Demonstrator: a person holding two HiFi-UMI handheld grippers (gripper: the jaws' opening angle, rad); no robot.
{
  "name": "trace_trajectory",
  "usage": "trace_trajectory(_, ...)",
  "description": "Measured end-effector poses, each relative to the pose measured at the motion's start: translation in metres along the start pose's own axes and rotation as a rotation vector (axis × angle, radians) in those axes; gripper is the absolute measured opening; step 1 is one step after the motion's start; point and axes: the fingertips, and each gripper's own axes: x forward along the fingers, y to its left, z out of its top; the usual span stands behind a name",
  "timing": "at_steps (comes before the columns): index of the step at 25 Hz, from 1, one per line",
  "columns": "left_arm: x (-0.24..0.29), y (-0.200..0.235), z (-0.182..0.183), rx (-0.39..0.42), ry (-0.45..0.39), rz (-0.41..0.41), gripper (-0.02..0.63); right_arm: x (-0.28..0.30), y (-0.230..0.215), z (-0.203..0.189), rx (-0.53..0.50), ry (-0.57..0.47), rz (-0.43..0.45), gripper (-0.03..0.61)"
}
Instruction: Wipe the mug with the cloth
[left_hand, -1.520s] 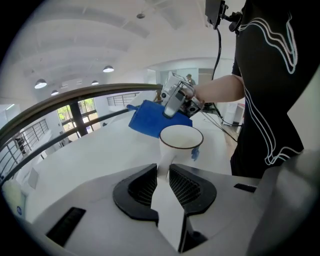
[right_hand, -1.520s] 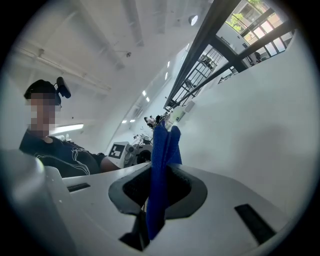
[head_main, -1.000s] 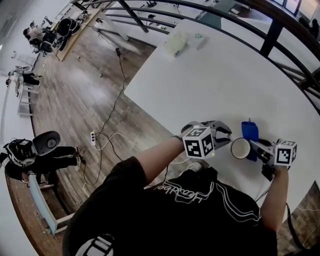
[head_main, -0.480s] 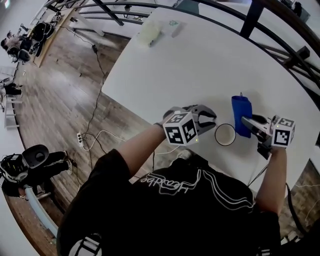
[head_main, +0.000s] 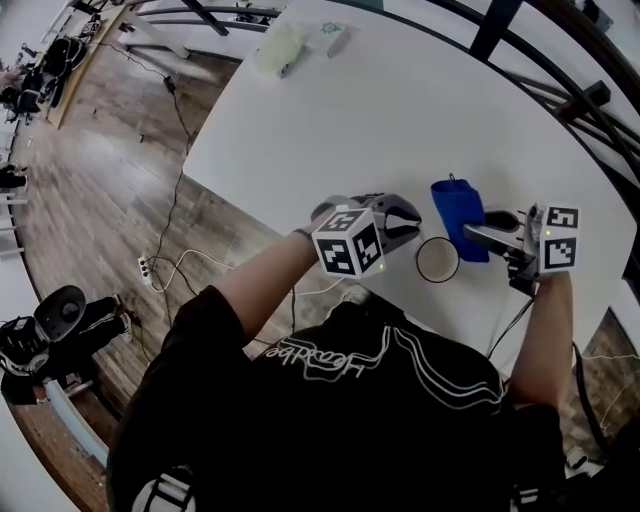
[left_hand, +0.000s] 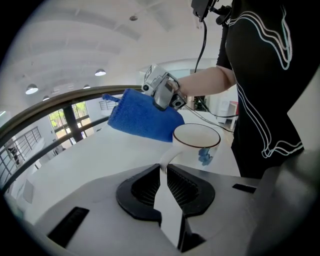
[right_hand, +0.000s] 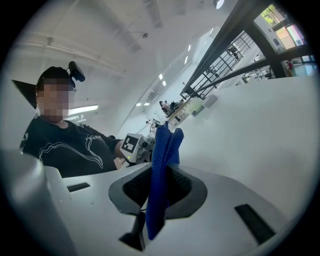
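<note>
Head view is showing the mug (head_main: 437, 260) from above, like a white ring with a dark rim. It is sitting upright at the white table (head_main: 400, 110), very near the edge closest to the person (head_main: 340, 420). The left gripper (head_main: 408, 225) is reaching in from the mug's left side. Its jaws are closing, and the mug's handle (left_hand: 162, 160) is sitting between them with the pads pressing on it. The blue cloth (head_main: 455, 215) is hanging just beside the mug on the other side. The right gripper (head_main: 478, 226) is pinching it tight between its jaws.

Behind the mug and the cloth the table is lying wide and bare, so there is lots of room that way. Only some pale things (head_main: 290, 45) are sitting at the far corner, well apart. On the near side there is hardly any table before the edge. Past the left edge the wooden floor (head_main: 120, 170) is showing, with a plug strip (head_main: 147, 267) lying on it. A dark railing (head_main: 560, 70) is curving round the far side.

The left gripper view is showing what the head view is not: the handle in the jaws and a blue mark (left_hand: 205, 155) on the mug's side. There the cloth is hanging right behind the mug's rim; I cannot tell if they are touching. The right gripper view is showing the cloth folded and standing up between its jaws. The mug is not showing there.
</note>
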Motion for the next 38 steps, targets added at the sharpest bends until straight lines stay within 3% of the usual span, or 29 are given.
trace_trajectory(10,0.003,0.004,0.01,0.002,-0.003,0.003,0.044,0.012,-0.006,-0.019,0.088,0.103,0.063,0.051)
trace_trajectory(19,0.009,0.005,0.02,-0.02,-0.019,0.006,0.041,0.017,-0.033,-0.05,0.155,0.204,-0.086,0.051)
trace_trajectory(22,0.007,0.007,0.017,-0.036,-0.024,0.013,0.041,0.015,-0.036,-0.045,0.133,0.161,-0.139,0.051)
trace_trajectory(26,-0.002,0.007,0.01,-0.086,-0.047,0.03,0.052,0.004,-0.032,-0.033,0.064,0.069,-0.282,0.051)
trace_trajectory(30,-0.044,-0.01,0.018,-0.133,-0.109,0.082,0.077,-0.002,0.026,-0.014,-0.041,-0.061,-0.429,0.051)
trace_trajectory(33,-0.073,-0.017,0.045,-0.149,-0.193,0.096,0.077,-0.016,0.065,-0.009,-0.101,-0.154,-0.521,0.051)
trace_trajectory(38,-0.105,-0.032,0.092,-0.202,-0.326,0.083,0.075,-0.027,0.121,-0.002,-0.204,-0.284,-0.599,0.051)
